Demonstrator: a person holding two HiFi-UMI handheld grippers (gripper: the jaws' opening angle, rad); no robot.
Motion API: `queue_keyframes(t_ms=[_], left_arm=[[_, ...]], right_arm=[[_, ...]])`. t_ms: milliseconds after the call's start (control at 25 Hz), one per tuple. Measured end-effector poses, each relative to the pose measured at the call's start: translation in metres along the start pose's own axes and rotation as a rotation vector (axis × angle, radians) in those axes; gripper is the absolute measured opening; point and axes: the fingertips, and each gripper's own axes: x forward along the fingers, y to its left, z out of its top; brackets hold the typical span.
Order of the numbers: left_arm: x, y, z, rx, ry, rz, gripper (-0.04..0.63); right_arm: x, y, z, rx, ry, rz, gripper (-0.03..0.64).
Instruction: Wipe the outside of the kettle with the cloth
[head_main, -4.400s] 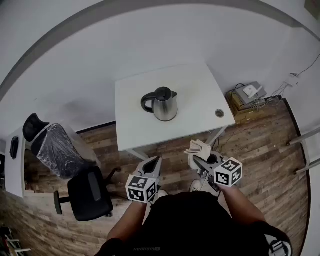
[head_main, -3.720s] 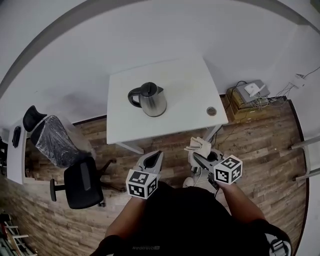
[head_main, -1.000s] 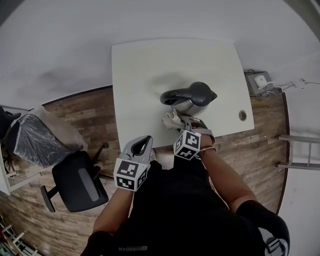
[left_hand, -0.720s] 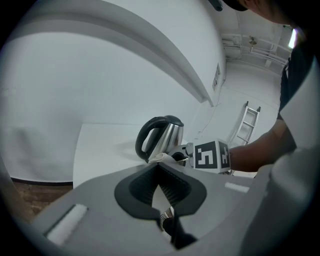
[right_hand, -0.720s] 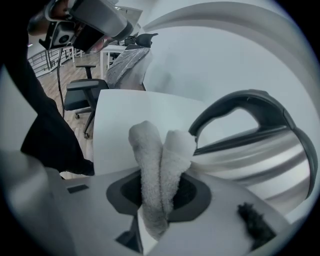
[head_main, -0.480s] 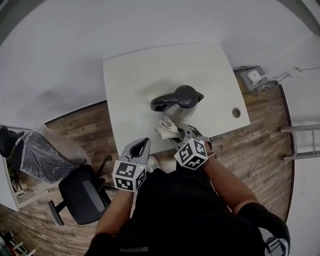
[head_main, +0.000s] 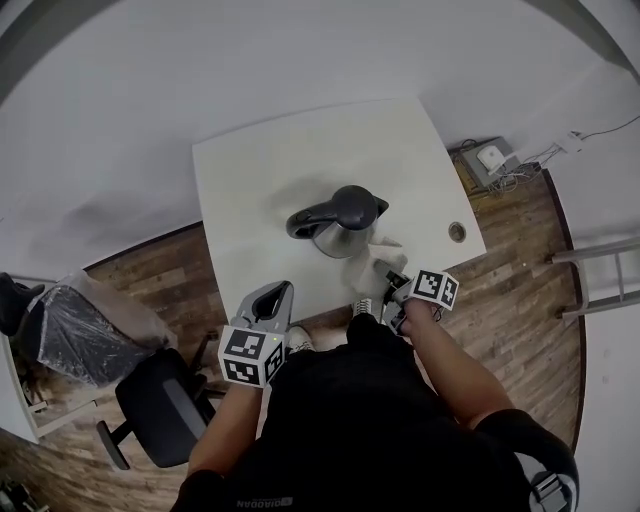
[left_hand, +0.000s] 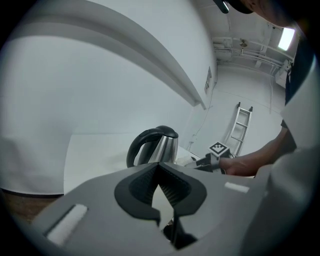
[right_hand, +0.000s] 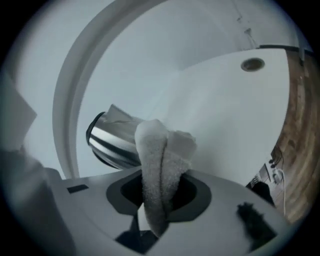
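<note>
Right gripper (head_main: 388, 272) had swung from the handle side of the kettle (head_main: 335, 222) to its spout side, clamping the cloth (head_main: 366, 262) for wiping; kettle upright on table (head_main: 250, 170); left gripper (head_main: 272, 298) closed, empty, parked clear.
</note>
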Motion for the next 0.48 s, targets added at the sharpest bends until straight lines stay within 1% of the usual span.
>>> queue_keyframes(t_ms=[40,80,120,200,320,480], left_arm=[[-0.002,0.001,-0.001,-0.004,0.001,0.008,0.008],[-0.003,0.002,-0.001,-0.006,0.001,0.014,0.008],[-0.005,0.002,-0.002,-0.008,0.003,0.019,0.008],[-0.008,0.002,-0.004,-0.012,0.005,0.025,0.008],[-0.008,0.003,-0.004,-0.016,0.004,0.03,0.008],[-0.005,0.001,-0.001,-0.009,-0.003,0.016,0.008]], right_arm=[[0.006,-0.011,0.006,0.084,-0.029,-0.004,0.097],[0.011,-0.021,0.012,0.146,-0.058,-0.006,0.097],[0.014,-0.028,0.018,0.192,-0.087,-0.006,0.097],[0.018,-0.035,0.029,0.25,-0.129,0.001,0.097],[0.015,-0.026,0.041,0.257,-0.139,0.031,0.097],[0.003,0.005,0.051,0.208,-0.132,0.087,0.097]])
